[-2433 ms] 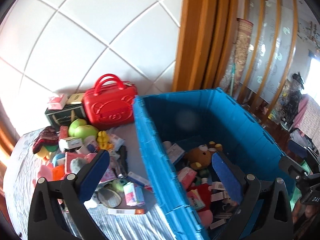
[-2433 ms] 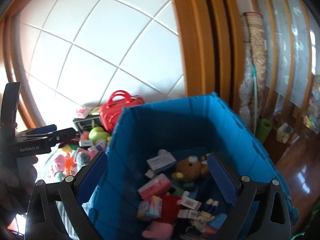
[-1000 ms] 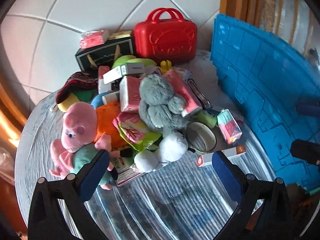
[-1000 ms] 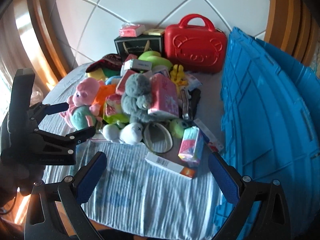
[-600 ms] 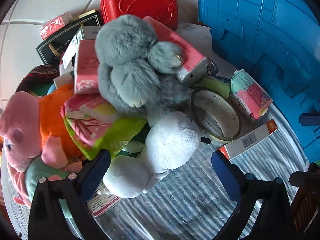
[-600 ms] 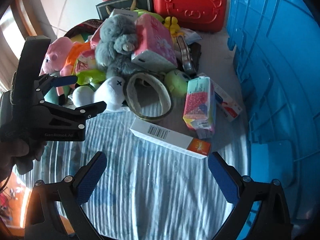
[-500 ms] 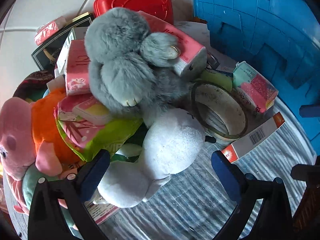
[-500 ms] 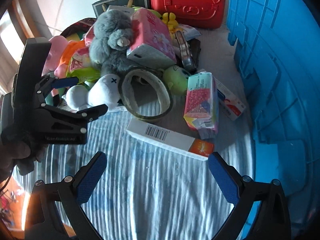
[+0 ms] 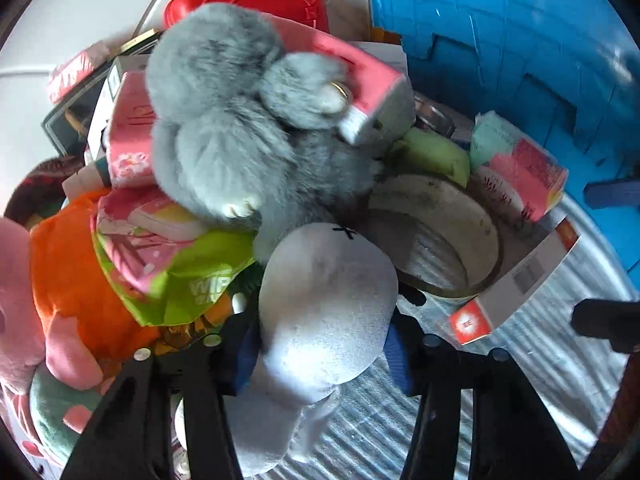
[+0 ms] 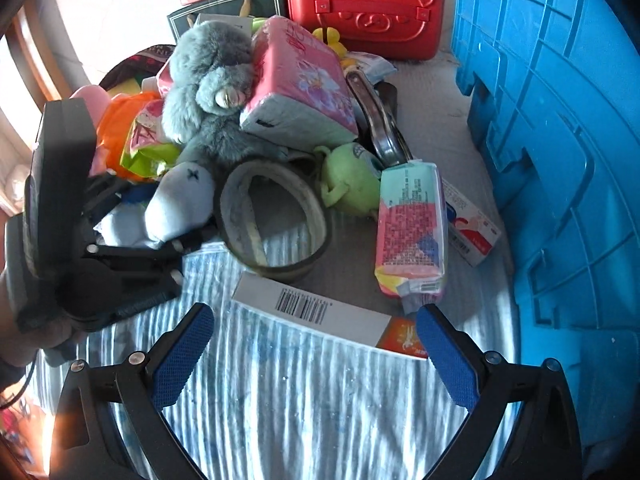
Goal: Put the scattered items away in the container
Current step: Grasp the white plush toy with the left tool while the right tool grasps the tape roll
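My left gripper (image 9: 320, 350) is closing on the white plush toy (image 9: 326, 304) at the near edge of the pile, its blue pads (image 9: 245, 354) pressed against either side of the soft body; half a second ago those jaws stood wide apart around it. The right gripper (image 10: 316, 354) hangs with its jaws wide open and nothing between its pads, above the white barcode box (image 10: 316, 312) on the striped cloth (image 10: 320, 412), much as it did half a second ago. The toy lies against the grey plush rabbit (image 9: 240, 128) and just beside the tape ring (image 10: 274, 216) (the pile itself looks unchanged). The blue container (image 10: 560, 140) stands to the right of the heap, with the red case (image 10: 366, 8) at the back.
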The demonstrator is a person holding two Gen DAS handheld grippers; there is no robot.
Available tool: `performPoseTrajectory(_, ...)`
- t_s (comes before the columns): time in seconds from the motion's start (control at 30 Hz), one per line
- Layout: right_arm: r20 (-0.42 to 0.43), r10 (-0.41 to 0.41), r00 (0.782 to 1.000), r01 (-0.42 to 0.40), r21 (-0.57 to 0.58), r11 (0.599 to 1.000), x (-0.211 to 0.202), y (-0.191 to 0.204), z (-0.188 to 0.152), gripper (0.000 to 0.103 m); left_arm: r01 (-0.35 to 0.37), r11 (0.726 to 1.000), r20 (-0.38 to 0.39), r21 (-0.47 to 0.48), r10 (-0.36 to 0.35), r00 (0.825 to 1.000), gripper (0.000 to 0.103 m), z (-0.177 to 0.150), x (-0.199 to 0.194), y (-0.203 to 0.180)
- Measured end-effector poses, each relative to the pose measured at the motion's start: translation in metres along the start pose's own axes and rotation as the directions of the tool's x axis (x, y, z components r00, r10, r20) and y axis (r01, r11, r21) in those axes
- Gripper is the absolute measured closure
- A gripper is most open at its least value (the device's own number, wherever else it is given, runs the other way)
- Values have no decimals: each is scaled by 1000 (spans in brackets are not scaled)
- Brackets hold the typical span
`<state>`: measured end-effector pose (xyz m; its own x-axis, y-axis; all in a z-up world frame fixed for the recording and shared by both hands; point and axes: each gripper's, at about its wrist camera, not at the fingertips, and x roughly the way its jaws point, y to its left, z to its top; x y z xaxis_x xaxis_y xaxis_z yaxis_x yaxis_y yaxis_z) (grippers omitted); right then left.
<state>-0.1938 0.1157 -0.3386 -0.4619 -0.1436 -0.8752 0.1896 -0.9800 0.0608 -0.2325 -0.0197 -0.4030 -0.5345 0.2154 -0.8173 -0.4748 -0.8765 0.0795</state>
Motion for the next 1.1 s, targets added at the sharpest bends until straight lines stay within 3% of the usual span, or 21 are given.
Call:
performPoseTrajectory(0.2, 40, 39, 998, -37, -38, 999, -3, 13, 13, 1, 12, 996, 63, -87, -7, 998, 53, -9, -45, 19)
performPoseTrajectory(0.43, 64, 52, 997, -41, -162, 986, 17, 44, 28, 2, -10, 983, 74, -184, 24, 997, 53, -33, -84, 43)
performPoseTrajectory(0.57, 49, 1, 999, 12, -268, 963, 45, 67, 35, 25, -16, 979, 69, -203, 30, 997, 53, -46, -93, 50)
performPoseTrajectory(0.7, -31, -45, 998, 34, -299, 954, 83, 74, 39, 49, -15, 975, 63, -221, 30, 998, 53, -57, -96, 56)
performPoseTrajectory(0.8, -46, -22, 999, 8, -288, 958, 89, 75, 42, 57, -8, 972, 62, -236, 23, 998, 53, -62, -98, 58)
performPoseTrajectory(0.87, -58, -2, 998, -15, -294, 956, 89, 79, 42, 77, -4, 970, 65, -244, 20, 998, 53, -63, -99, 57)
performPoseTrajectory(0.93, -66, -3, 998, -15, -283, 959, 89, 80, 41, 88, -1, 968, 69, -250, 19, 997, 53, -64, -101, 57)
performPoseTrajectory(1.1, -48, -4, 999, -8, -245, 970, 82, 75, 41, 94, 3, 970, 78, -243, 17, 997, 53, -62, -105, 57)
